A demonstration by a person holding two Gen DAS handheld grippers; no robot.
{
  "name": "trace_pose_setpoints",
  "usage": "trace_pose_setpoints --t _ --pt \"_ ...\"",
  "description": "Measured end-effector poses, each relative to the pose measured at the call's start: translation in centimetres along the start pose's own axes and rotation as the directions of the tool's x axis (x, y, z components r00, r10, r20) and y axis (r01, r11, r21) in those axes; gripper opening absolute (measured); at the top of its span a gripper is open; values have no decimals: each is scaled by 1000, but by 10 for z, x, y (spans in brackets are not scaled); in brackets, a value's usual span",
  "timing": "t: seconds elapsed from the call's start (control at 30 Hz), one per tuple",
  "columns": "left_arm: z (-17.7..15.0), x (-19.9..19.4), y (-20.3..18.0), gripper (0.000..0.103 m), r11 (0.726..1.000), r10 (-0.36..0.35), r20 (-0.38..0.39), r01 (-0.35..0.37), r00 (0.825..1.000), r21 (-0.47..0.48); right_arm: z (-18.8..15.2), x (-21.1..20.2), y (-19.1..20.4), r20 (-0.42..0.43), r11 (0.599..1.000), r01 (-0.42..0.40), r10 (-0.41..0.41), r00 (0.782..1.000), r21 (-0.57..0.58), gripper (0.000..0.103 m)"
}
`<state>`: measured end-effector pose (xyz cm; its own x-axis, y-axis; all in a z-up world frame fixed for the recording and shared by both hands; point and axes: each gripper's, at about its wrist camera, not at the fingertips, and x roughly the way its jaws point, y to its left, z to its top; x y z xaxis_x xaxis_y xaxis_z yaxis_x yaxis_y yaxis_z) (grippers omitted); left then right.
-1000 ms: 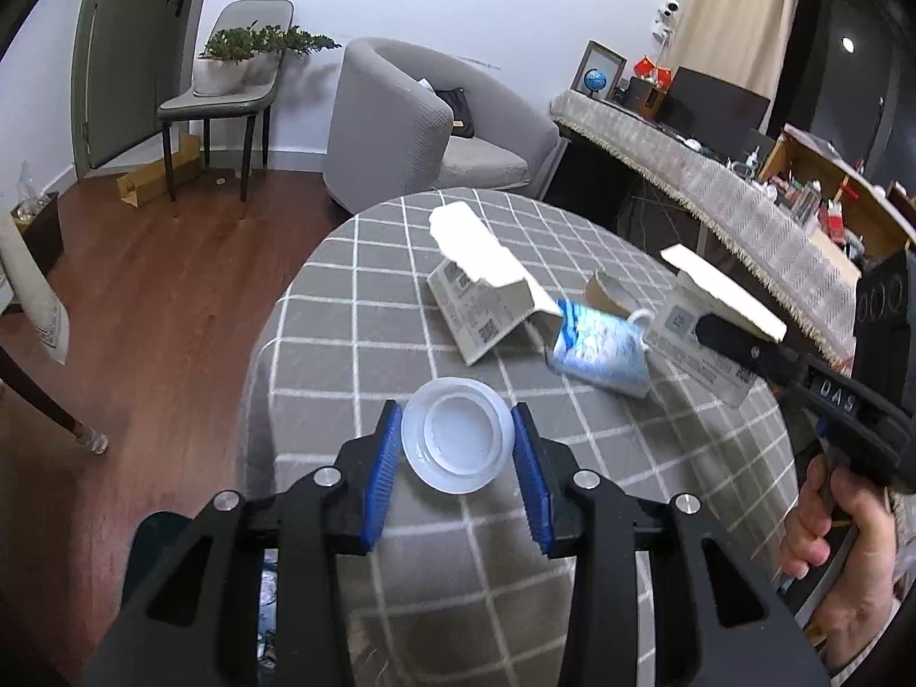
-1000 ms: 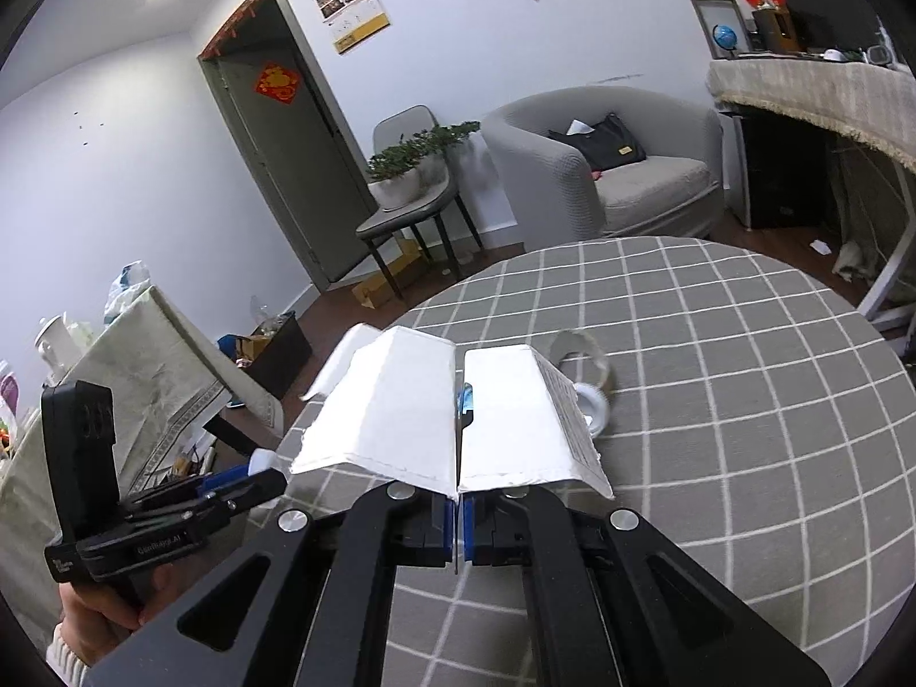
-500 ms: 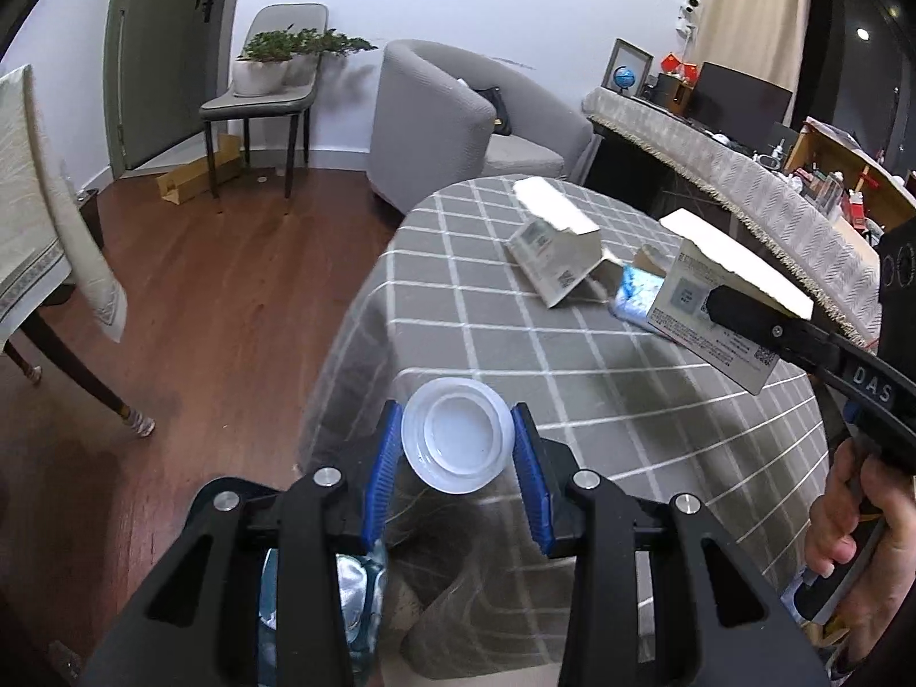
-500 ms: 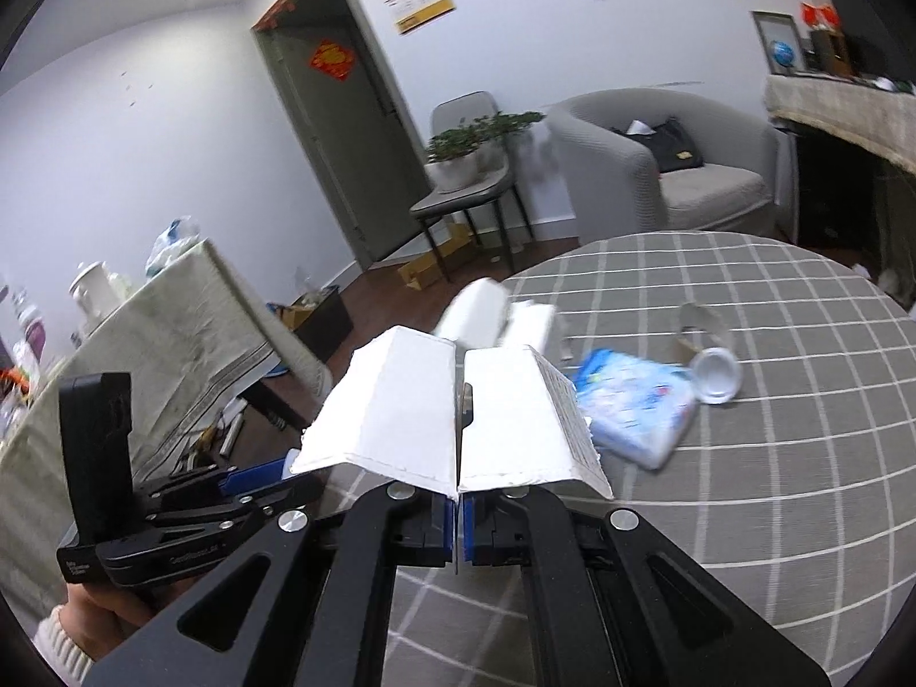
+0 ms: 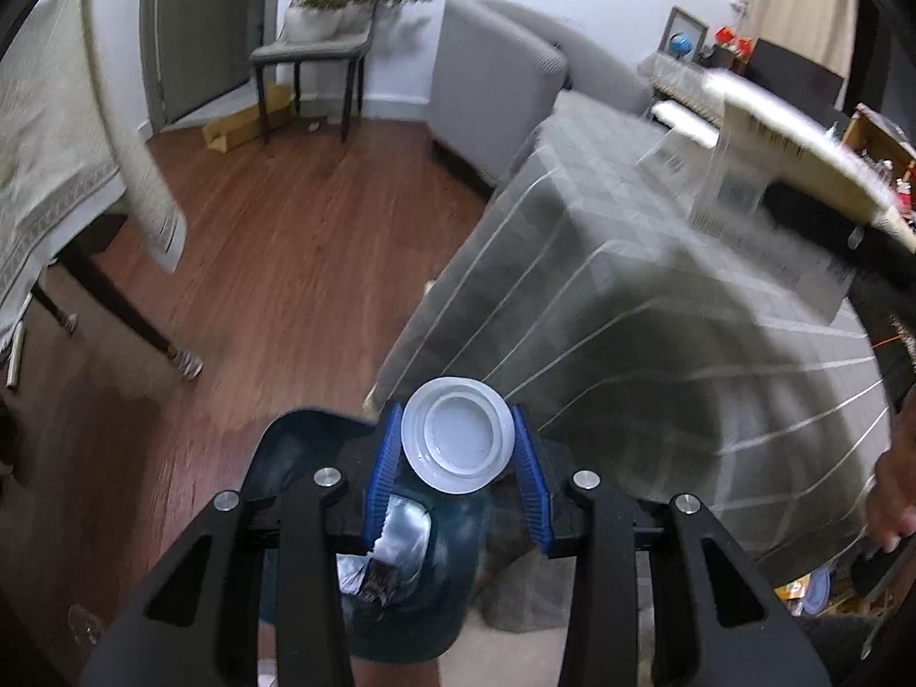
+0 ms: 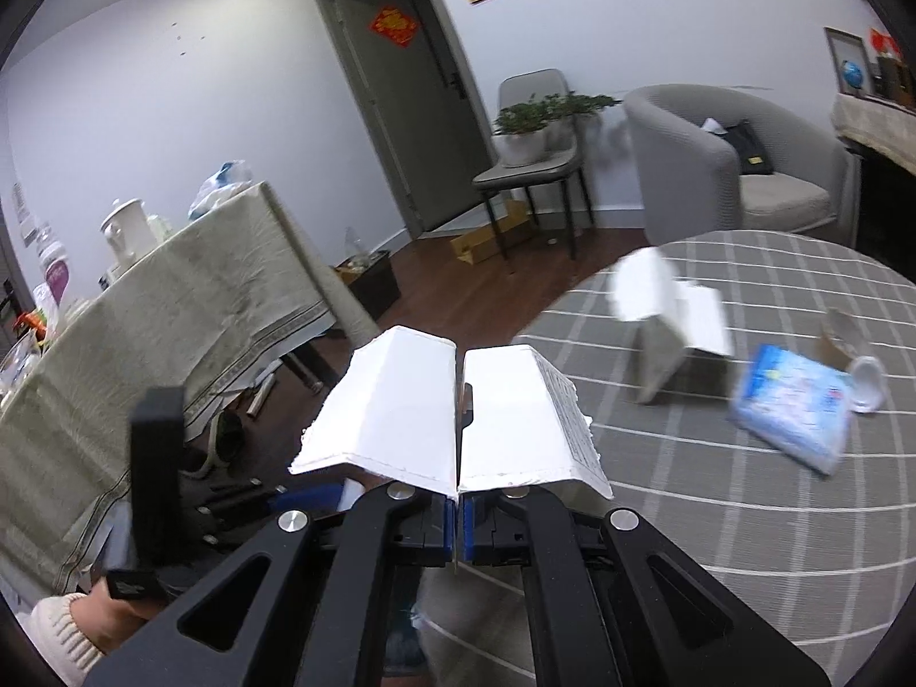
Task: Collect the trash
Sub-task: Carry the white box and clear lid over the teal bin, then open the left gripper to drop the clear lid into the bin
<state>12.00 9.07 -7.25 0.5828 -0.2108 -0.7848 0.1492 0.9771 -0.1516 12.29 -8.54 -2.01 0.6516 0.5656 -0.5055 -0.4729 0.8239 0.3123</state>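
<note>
Black hand-held gripper [image 5: 456,461], blue pads [image 5: 385,469], cream sleeve [image 6: 57,638]

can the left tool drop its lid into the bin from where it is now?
Probably yes. The left tool is shut on the white lid, and the dark bin lies open directly beneath it, with nothing between them. The table edge stands off to the right, clear of the drop.

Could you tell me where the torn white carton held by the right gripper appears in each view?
Left wrist view: torn white carton, upper right, blurred, above the checked table.
Right wrist view: centre foreground, clamped in the shut jaws.
Shared landmark: grey armchair.
</note>
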Motion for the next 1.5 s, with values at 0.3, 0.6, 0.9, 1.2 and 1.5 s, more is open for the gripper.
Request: trace_pose_setpoints --t 0.3,0.6,0.9,1.2,1.5 --pt "-35 27 51 41 997 52 -128 -59 990 -50 -6 40 53 -59 996 -64 60 996 -67 2" --pt "-78 61 84 41 994 73 -286 -92 956 -53 -15 73 80 -127 994 -71 60 990 -83 2" --pt "-106 83 99 48 995 80 -383 -99 920 -30 -23 95 93 -173 992 -75 57 983 -97 2" --pt "-104 69 113 62 995 56 -355 -83 933 -61 -31 117 96 -227 994 -54 32 973 -95 2" --pt "-81 29 129 63 989 67 -236 -95 969 -111 -46 144 96 -299 995 -15 -15 954 -97 2"
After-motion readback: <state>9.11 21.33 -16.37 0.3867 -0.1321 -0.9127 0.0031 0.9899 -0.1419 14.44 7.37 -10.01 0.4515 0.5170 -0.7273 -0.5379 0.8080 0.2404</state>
